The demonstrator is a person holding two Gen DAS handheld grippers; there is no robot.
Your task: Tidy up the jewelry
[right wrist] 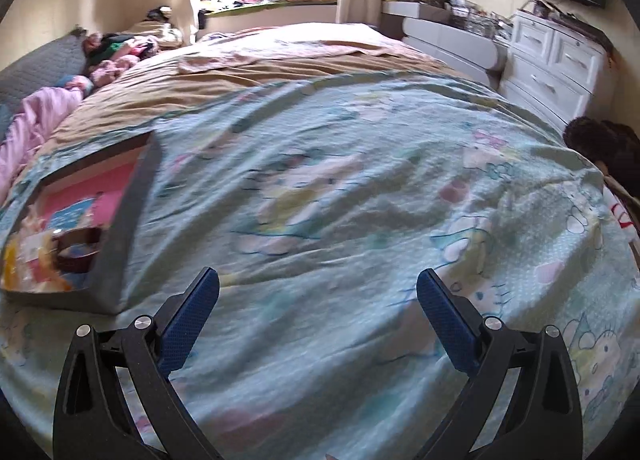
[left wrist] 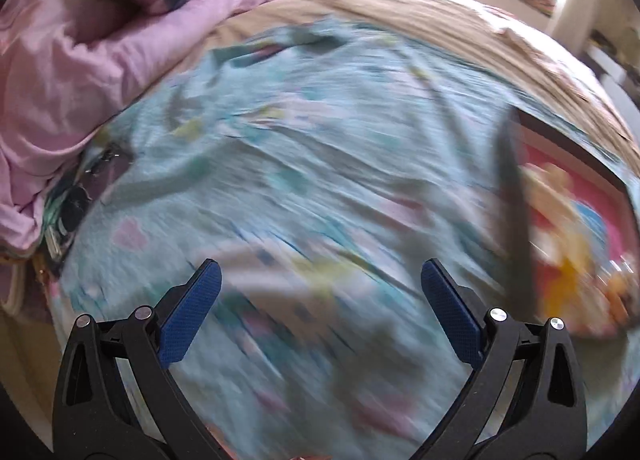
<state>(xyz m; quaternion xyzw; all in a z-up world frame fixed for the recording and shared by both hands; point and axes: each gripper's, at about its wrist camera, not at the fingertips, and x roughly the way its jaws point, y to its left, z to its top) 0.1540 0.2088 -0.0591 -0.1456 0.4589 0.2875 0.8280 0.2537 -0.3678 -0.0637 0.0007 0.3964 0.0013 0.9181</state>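
Nearest to me are my own jaws: the right gripper (right wrist: 318, 292) stands wide open with nothing between its blue pads (right wrist: 188, 324), and the left gripper (left wrist: 320, 284) is open and empty in the same way. Both hang over the pale green printed bedspread (right wrist: 360, 200); the left wrist view is much blurred, so I judge little from it. The task's things lie in the shallow tray (right wrist: 124, 216) with a dark rim and a pink picture bottom, at about 9 o'clock from my right jaws and at about 3 o'clock from my left ones (left wrist: 516, 212). Inside it I see a dark red bangle (right wrist: 78, 250), lying flat near the right wall of the tray. I judge it is light, stiff and smooth, so it may slip; I would take it across the band, one pad inside the ring and one outside. Other small pieces in the tray I cannot make out. The bed is soft, so the tray may tilt if I press on its rim.
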